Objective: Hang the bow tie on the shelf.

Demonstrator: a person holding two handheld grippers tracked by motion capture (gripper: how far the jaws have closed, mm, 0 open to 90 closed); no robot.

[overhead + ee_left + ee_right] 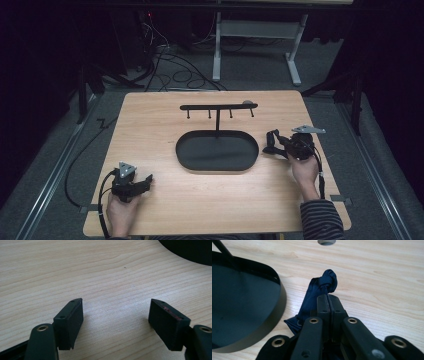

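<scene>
High view: at the left, near the front edge of the desk (pixel 165 107), the left gripper (pixel 145 179) is lying low in the person's left hand (pixel 119 209), its cable looping off the desk's left side. The left gripper view is showing its two fingers (pixel 70 319) standing wide apart and released, with bare wood grain between them and nothing in them; a dark curved edge of the tray is sitting at the upper right corner of that view.

In the middle of the desk a black oval tray (pixel 185 141) is resting flat, and a thin post is rising from its far side to a black bar (pixel 218 106) with four short pegs hanging under it.

Just right of the tray, the right gripper (pixel 272 141) is pointing toward the tray's right end, carried by the right hand (pixel 305 169), whose striped sleeve (pixel 321 220) is coming in from the lower right corner. The right gripper view is showing its fingers (pixel 323 303) clenched together on a piece of dark blue cloth (pixel 325 283): a knotted bunch is sticking up beyond the fingertips and a loose flap is hanging down at the left, beside the tray's wall (pixel 274 312). The cloth is sitting just outside the tray, over the bare desk.
</scene>
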